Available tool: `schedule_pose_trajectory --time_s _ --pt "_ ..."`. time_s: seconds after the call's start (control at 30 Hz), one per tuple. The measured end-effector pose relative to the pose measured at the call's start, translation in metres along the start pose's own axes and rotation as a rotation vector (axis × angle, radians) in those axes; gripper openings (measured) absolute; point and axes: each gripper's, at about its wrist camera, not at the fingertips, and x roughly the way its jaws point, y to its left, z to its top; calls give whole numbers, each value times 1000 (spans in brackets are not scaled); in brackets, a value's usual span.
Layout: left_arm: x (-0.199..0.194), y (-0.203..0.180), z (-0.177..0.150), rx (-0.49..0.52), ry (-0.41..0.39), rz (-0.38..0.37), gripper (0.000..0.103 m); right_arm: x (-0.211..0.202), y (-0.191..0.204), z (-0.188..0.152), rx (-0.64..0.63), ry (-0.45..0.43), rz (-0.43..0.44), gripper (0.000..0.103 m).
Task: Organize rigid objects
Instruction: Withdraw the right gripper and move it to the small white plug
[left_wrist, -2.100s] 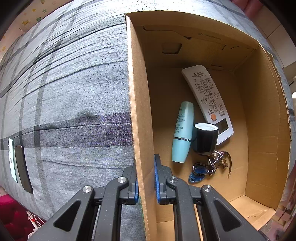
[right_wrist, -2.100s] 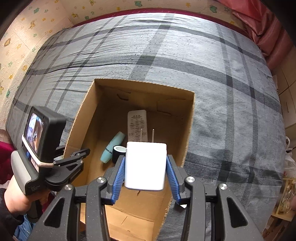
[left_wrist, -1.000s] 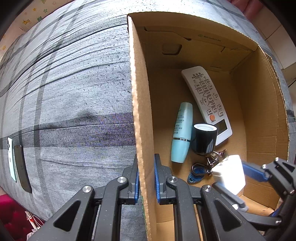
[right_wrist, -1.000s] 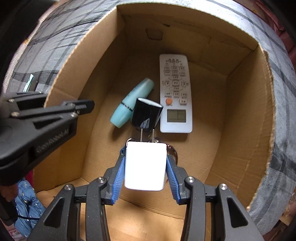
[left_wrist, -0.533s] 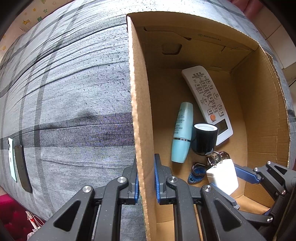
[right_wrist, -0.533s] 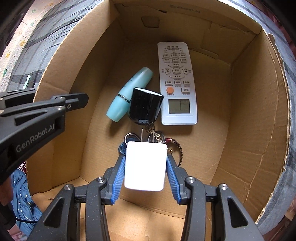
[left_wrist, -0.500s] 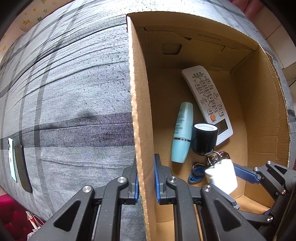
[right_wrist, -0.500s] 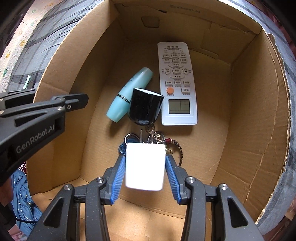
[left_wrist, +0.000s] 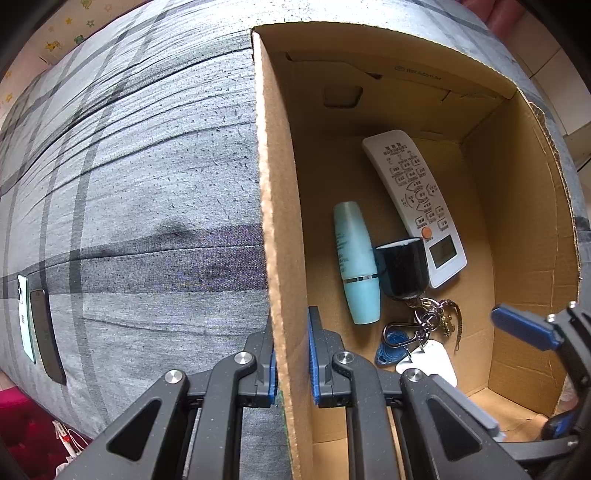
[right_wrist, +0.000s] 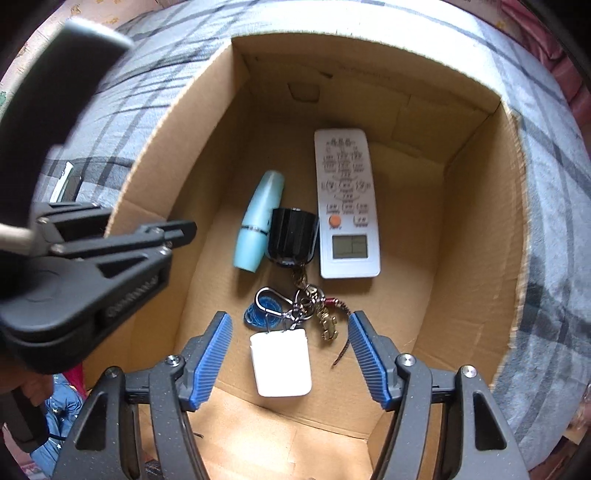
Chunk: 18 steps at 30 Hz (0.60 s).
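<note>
Two sets of fingers are at work. My left gripper (left_wrist: 291, 354) pinches the cardboard wall of the box (right_wrist: 476, 206), one finger inside and one outside, and I judge it should hold that wall steady. My right gripper (right_wrist: 290, 356) has its blue fingers spread wide, with the white charger (right_wrist: 281, 363) lying on the box floor between them, touching neither.

To finish this step well, I would lift the right fingers straight up and clear of the rim, so neither pad clips the charger or drags the key ring (right_wrist: 301, 304) just ahead of it. Beyond the keys sit a black cap (right_wrist: 291, 236), a pale blue tube (right_wrist: 258, 225) and a white remote (right_wrist: 347, 203).

From the left view, the charger (left_wrist: 430, 360) is half hidden behind my own finger, and I cannot tell whether its prongs rest on the keys or just beside them. Left of the left fingers, two flat things that look like phones (left_wrist: 37, 332) lie at the edge of the bed (left_wrist: 147, 166), cut off by the lens and hard to make out. The box's near corner is hidden too.
</note>
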Motion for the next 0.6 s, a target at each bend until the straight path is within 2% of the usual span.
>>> schedule_pose_trajectory --time_s 0.2,0.37,0.6 --pt "1 0 -1 1 -1 3 13 -24 -3 4 0 -51 -14 82" --pt "2 -1 -1 -1 0 5 13 -49 -5 4 -8 -108 -28 97" --pt "2 -2 -1 1 0 10 13 -72 -18 2 14 -170 -39 101"
